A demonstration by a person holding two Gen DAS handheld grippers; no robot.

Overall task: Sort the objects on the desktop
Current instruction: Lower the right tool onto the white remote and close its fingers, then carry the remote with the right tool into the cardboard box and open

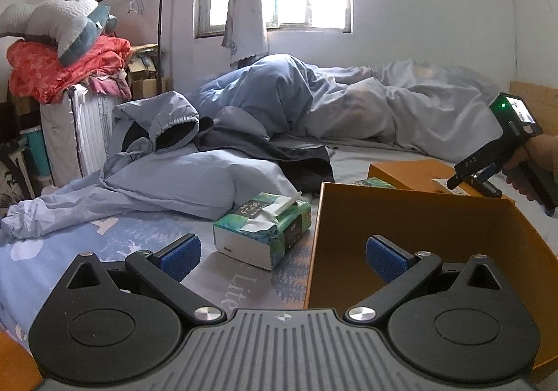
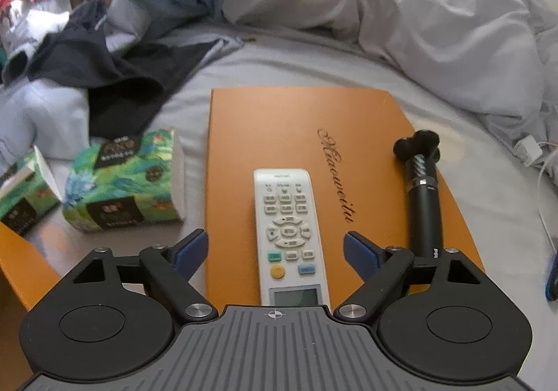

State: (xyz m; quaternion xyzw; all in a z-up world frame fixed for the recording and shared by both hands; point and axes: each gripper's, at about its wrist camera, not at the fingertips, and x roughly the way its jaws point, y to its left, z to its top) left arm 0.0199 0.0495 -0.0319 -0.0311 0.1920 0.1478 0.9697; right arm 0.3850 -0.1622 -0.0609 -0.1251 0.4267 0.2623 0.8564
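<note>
your right gripper (image 2: 275, 248) spread wide over remote (image 2: 289, 234) on orange lid (image 2: 296, 119); left gripper (image 1: 283, 255) apart, straddling open orange box (image 1: 411, 216) wall, tissue pack (image 1: 261, 227) beside.

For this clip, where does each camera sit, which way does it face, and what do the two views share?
Left wrist: on the left gripper, low over the bed, facing the window; open fingers, plus the right gripper in a hand.
Right wrist: on the right gripper, looking down at the remote and black rod on the orange lid; open fingers only.
Shared: lid, both tissue packs, orange box.
</note>
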